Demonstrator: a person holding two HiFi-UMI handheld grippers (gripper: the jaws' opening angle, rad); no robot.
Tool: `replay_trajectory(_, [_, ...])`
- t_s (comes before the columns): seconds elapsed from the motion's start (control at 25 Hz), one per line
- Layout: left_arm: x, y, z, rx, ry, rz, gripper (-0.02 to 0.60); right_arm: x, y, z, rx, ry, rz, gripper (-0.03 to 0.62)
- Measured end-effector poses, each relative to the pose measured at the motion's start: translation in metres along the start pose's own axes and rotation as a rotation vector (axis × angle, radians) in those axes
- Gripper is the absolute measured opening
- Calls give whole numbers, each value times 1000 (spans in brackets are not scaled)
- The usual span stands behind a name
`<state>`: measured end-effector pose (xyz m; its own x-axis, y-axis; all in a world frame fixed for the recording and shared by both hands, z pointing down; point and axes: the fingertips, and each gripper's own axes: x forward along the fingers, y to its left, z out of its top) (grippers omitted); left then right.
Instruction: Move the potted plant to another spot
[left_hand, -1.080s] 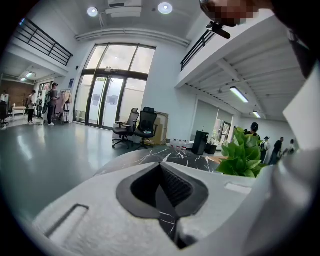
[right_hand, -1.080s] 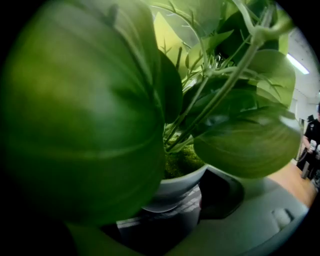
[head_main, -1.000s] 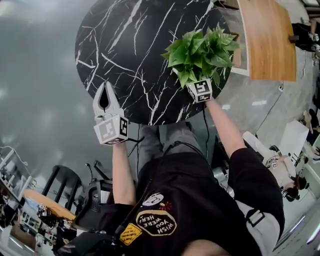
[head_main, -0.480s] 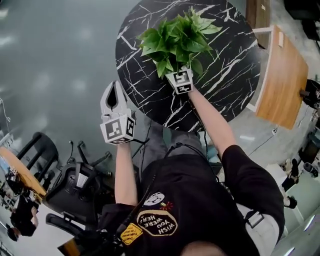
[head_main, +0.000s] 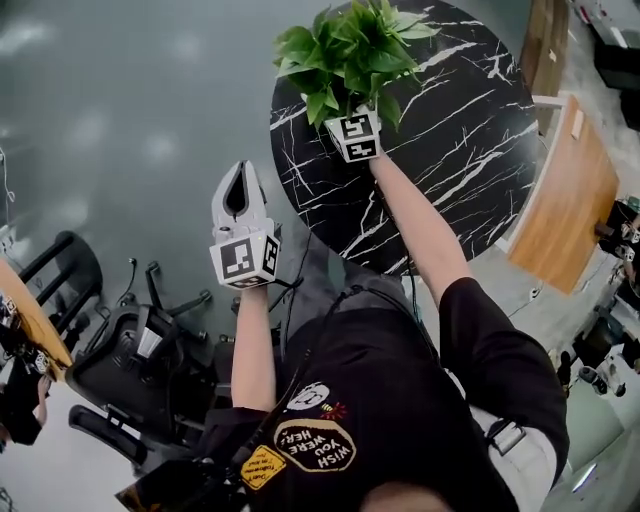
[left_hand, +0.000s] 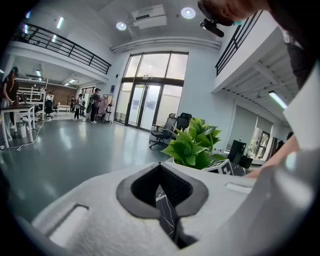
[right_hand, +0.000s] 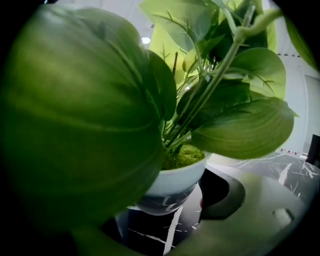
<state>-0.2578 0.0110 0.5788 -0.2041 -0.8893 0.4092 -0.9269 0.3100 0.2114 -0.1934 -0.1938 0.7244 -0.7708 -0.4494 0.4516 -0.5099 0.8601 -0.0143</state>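
Right gripper (head_main: 355, 128) clamps the white pot of the potted plant (head_main: 345, 50) at the left edge of the round black marble table (head_main: 470, 150) — its jaws lost under the leaves from above. Left gripper (head_main: 240, 180) — jaws pressed together, empty — hangs beside the table, over the grey floor (head_main: 120, 120).

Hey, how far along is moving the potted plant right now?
Done: the right gripper is shut on the white pot. In hand: the plant is by the black table's far edge; whether it's lifted, I can't tell. Left: set it down and let go. The left gripper is shut and empty.
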Motion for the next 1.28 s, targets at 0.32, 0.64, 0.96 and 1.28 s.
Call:
replay_trajectory(0.32, [0, -15, -2, -14, 19, -42, 3, -65, -1, -45, 59, 128, -6, 468])
replay_trajectory(0.64, [-34, -96, 58, 101, -7, -161, 3, -233, 31, 84, 220, -32, -52, 3])
replay_trajectory(0.96, [-83, -176, 132, 206, -93, -218, 3, -313, 36, 209, 169, -201, -97, 2])
replay_trajectory(1.28, [-95, -189, 165, 256, -166, -211, 3, -337, 45, 231, 149, -253, -99, 2])
